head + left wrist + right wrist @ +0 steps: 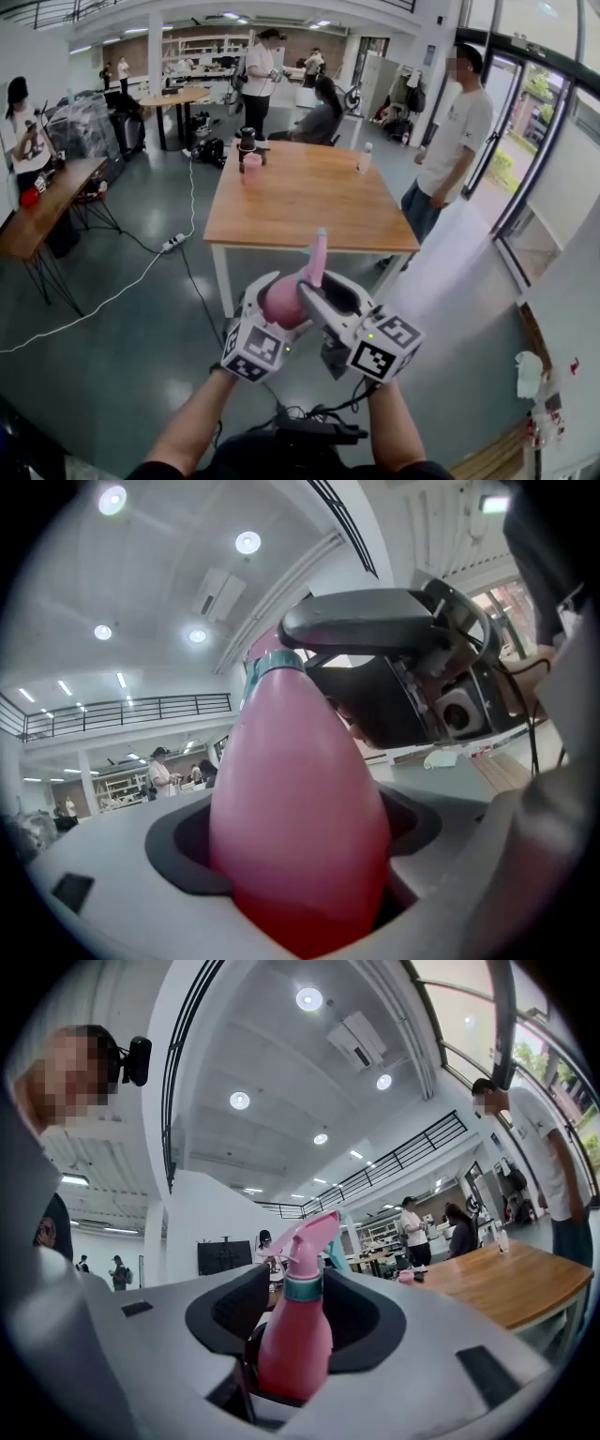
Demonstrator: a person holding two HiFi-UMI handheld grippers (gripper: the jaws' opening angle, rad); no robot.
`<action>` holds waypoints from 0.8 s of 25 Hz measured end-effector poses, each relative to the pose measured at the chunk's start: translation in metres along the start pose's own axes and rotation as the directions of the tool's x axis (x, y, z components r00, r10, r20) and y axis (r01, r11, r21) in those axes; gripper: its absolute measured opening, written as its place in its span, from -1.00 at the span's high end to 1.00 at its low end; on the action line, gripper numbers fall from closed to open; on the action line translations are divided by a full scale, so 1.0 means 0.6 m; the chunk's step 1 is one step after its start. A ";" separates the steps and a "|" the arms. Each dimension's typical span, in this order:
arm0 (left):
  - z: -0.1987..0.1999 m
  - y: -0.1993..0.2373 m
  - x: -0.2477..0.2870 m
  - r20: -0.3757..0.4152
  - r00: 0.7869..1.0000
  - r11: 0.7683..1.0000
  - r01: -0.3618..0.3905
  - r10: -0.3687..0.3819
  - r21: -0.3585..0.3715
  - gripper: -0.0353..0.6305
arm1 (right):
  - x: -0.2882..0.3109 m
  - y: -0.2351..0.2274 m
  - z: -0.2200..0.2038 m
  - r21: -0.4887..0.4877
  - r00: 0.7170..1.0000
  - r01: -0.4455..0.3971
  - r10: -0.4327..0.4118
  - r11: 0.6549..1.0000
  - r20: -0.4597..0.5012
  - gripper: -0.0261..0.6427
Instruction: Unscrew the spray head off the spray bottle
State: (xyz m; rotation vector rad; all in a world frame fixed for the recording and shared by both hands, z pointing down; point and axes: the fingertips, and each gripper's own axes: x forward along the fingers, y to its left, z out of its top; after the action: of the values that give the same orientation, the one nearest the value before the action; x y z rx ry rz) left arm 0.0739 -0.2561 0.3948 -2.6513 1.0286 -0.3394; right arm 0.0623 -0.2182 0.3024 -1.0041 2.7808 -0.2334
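A pink spray bottle (281, 300) with a teal collar (303, 1288) and a pink spray head (319, 255) is held up in the air in front of the person. My left gripper (267, 307) is shut on the bottle's body (300, 827), which fills the space between its jaws. My right gripper (328, 295) stands open around the bottle's upper part (295, 1340), with a gap on each side of the neck. The spray head (314, 1232) sits on the bottle and points up and away. In the left gripper view, the right gripper (394, 667) reaches over the collar (275, 663).
A wooden table (309, 202) stands ahead with a pink cup (251, 166), a dark object (247, 141) and a clear bottle (365, 157) on it. A person (450, 141) stands at its right. Cables and a power strip (173, 244) lie on the floor at left.
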 end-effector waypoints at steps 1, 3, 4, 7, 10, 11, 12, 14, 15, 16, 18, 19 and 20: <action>0.002 -0.004 -0.002 0.005 1.000 1.000 0.005 -0.005 0.005 -0.46 | -0.001 0.003 -0.002 0.001 1.000 -0.013 0.013 1.000 -0.002 0.40; 0.006 -0.010 -0.006 0.014 1.000 1.000 0.018 -0.018 0.015 -0.46 | -0.004 0.005 -0.003 0.002 1.000 -0.026 0.026 1.000 -0.005 0.43; 0.007 -0.012 -0.008 0.016 1.000 1.000 0.021 -0.022 0.021 -0.46 | -0.005 0.004 -0.003 0.004 1.000 -0.027 0.027 1.000 -0.007 0.53; 0.010 -0.013 -0.012 0.015 0.999 0.999 0.030 -0.030 0.037 -0.46 | -0.007 0.004 -0.001 0.003 0.999 -0.038 0.038 0.999 -0.017 0.52; 0.012 -0.018 -0.021 0.026 0.997 0.997 0.070 -0.071 0.045 -0.46 | -0.010 0.011 0.000 -0.007 0.998 -0.066 0.066 0.998 -0.015 0.53; 0.014 -0.021 -0.025 0.032 0.995 0.994 0.094 -0.096 0.047 -0.46 | -0.011 0.015 0.001 -0.014 0.997 -0.079 0.079 0.997 -0.014 0.53; 0.016 -0.024 -0.028 0.038 0.992 0.992 0.121 -0.123 0.046 -0.46 | -0.013 0.018 0.002 -0.022 0.996 -0.093 0.093 0.995 -0.016 0.53; 0.021 -0.032 -0.036 0.045 0.983 0.984 0.177 -0.178 0.033 -0.46 | -0.017 0.024 0.004 -0.035 0.992 -0.123 0.123 0.992 -0.022 0.53; 0.023 -0.036 -0.038 0.047 0.978 0.979 0.204 -0.205 0.028 -0.46 | -0.019 0.026 0.004 -0.041 0.990 -0.138 0.137 0.990 -0.027 0.53; 0.024 -0.041 -0.041 0.046 0.971 0.972 0.232 -0.233 0.026 -0.46 | -0.022 0.028 0.003 -0.046 0.988 -0.153 0.151 0.987 -0.032 0.53; 0.024 -0.052 -0.046 0.049 0.953 0.954 0.298 -0.299 0.019 -0.46 | -0.025 0.033 0.001 -0.052 0.982 -0.188 0.186 0.981 -0.039 0.53; 0.025 -0.059 -0.051 0.057 0.939 0.940 0.340 -0.340 0.008 -0.46 | -0.027 0.036 0.000 -0.053 0.977 -0.211 0.209 0.976 -0.040 0.53; 0.027 -0.067 -0.057 0.068 0.921 0.922 0.386 -0.385 -0.007 -0.46 | -0.030 0.041 -0.001 -0.054 0.971 -0.237 0.235 0.970 -0.041 0.53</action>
State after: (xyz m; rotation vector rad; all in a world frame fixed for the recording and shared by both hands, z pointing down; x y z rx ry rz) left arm 0.0793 -0.2015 0.3892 -2.8533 0.4833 -0.3183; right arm 0.0604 -0.1876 0.2998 -0.6762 2.9193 -0.1382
